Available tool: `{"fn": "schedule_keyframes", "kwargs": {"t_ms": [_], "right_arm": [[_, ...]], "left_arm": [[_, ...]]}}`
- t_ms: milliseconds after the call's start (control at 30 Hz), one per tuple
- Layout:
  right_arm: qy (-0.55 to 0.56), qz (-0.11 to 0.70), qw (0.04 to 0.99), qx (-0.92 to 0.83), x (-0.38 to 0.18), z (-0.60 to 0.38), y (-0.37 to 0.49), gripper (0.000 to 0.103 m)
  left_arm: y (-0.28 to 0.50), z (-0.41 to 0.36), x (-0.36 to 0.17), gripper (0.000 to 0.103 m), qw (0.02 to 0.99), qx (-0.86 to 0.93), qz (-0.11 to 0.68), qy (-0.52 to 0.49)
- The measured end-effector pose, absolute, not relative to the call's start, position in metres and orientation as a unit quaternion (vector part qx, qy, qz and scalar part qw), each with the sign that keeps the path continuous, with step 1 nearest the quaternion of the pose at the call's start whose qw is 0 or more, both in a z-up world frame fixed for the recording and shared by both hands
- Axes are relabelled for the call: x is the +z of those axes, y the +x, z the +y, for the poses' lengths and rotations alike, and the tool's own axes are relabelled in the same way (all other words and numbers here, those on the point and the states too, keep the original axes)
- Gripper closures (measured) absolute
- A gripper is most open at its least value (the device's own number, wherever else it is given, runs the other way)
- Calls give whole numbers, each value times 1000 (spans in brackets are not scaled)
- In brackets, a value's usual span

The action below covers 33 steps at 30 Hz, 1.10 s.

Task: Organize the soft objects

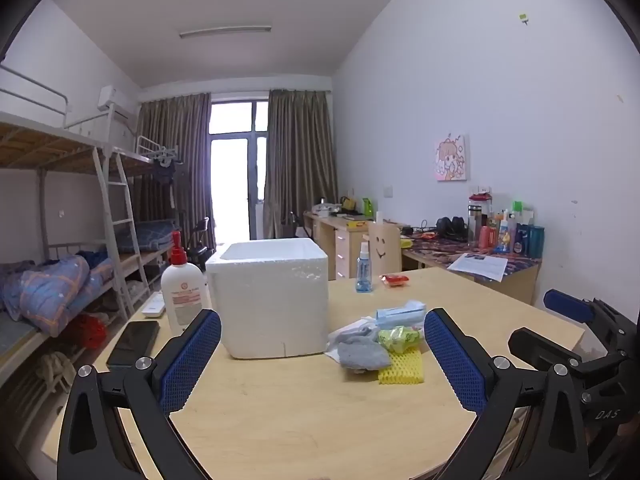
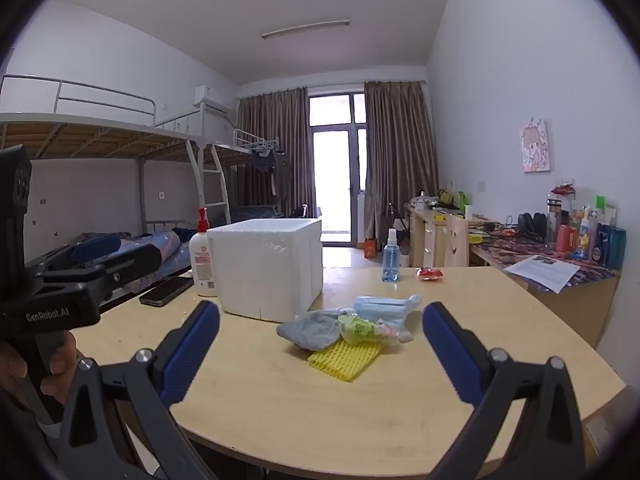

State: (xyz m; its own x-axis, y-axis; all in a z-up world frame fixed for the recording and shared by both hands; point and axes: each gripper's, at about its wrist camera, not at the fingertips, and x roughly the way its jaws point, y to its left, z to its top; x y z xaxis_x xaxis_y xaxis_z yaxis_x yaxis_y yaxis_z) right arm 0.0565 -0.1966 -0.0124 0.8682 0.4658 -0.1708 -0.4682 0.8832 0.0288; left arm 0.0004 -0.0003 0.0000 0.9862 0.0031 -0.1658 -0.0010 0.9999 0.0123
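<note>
A small heap of soft things lies right of centre on the pale wooden worktop (image 1: 320,420): one grey sock (image 1: 362,354), one yellow foam net sleeve (image 1: 401,370) under it at the near edge of the heap, one green-printed plastic bag (image 1: 398,338), and one pack of light blue face masks (image 1: 400,314) at the far side; some white cloth or wrapping shows beneath, too crumpled to tell what it is. Just left of the heap stands one open white foam box (image 1: 272,300). Behind and left of the box are one white pump bottle with a red top (image 1: 184,292), one dark phone (image 1: 134,342) lying flat, and one white remote (image 1: 154,306). Further back on the worktop stand one small blue spray bottle (image 1: 364,268) and one red packet (image 1: 395,279). The left gripper (image 1: 322,364) fills the lower frame of its own view, jaws spread wide and empty; the right gripper (image 2: 320,354) likewise has its jaws spread, with the heap between and beyond its fingertips. The room is a dormitory: bunk beds (image 1: 60,208) on the left, brown curtains (image 1: 300,160) around a bright balcony door at centre, cluttered desks (image 1: 480,256) along the white right wall, and one cartoon picture (image 1: 451,158) hung there.
</note>
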Motion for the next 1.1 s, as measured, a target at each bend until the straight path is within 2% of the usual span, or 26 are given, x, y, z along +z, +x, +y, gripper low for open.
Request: {"fn": "schedule_keyframes", "kwargs": {"t_ms": [1100], "right_arm": [[-2, 89, 967, 238, -11, -203, 57, 0]], "left_arm": [[2, 5, -1, 1, 996, 6, 84, -3]]}}
